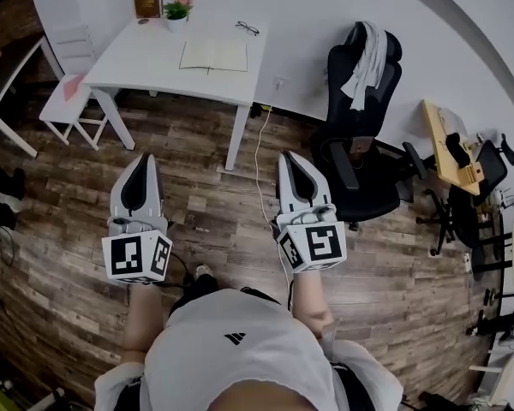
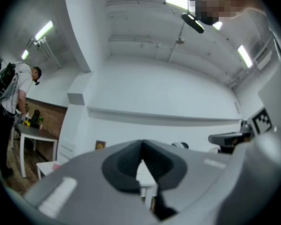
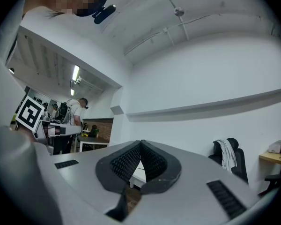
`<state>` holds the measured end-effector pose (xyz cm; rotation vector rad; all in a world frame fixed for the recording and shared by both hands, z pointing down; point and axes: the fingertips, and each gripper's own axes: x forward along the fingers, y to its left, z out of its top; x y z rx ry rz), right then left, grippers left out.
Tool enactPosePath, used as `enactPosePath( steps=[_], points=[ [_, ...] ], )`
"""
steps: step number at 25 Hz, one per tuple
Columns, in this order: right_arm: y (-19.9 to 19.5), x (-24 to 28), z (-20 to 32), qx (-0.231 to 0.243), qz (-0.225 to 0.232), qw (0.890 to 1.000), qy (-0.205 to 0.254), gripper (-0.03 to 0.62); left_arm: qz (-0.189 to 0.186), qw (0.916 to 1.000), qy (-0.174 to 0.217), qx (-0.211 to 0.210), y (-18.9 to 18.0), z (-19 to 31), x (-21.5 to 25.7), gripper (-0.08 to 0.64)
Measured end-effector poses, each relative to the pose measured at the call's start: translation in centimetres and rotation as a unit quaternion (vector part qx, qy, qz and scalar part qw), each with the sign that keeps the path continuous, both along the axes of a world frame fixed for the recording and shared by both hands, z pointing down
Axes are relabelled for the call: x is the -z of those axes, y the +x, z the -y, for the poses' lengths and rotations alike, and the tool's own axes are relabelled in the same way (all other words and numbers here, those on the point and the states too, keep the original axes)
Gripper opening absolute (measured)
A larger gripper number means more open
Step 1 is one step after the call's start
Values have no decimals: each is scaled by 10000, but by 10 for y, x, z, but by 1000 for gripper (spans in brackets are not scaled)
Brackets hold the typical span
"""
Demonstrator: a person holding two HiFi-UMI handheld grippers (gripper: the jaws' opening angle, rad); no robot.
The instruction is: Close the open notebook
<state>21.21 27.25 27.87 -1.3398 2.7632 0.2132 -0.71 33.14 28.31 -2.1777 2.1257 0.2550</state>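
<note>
Over on your far left a white stool [image 1: 68, 101] stands just beside the desk's left front corner. The white desk [image 1: 141, 58] backs against the wall, and its near edge faces you across a stretch of wooden floor [image 1: 60, 272]. The open notebook [image 1: 212, 56] lies flat on the right half of that desk with its pages up, set back a little from the near edge and close to the right edge. A potted plant [image 1: 176, 11] sits behind it at the wall, and a pair of glasses [image 1: 248, 28] lies near the far right corner. Moving right, a pale cable [image 1: 259, 157] runs down from the wall past the desk's right front leg and across the floor towards you. Beyond that a black office chair [image 1: 364, 161] draped with a grey garment [image 1: 366, 62] crowds your right side, so the boards straight ahead, between stool and chair, are your open lane. Now the jaws: your left gripper [image 1: 146, 157] has its tips pressed together, with nothing between them. Your right gripper [image 1: 288, 155] is closed up the same way, tips meeting on nothing. Both are well apart from the notebook, out over the floor in front of the desk.
</note>
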Motion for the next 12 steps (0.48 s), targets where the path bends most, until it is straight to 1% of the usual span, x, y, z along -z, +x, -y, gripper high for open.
enactPosePath(
  steps=[7,12],
  points=[
    [-22,4,12,-59,251,9997,51,-5,32,9999,109,-87,-27,13,2,8],
    [-38,2,19,-64,234,9997,69,-5,66,9998,145,-136,-43,24,2,8]
  ],
)
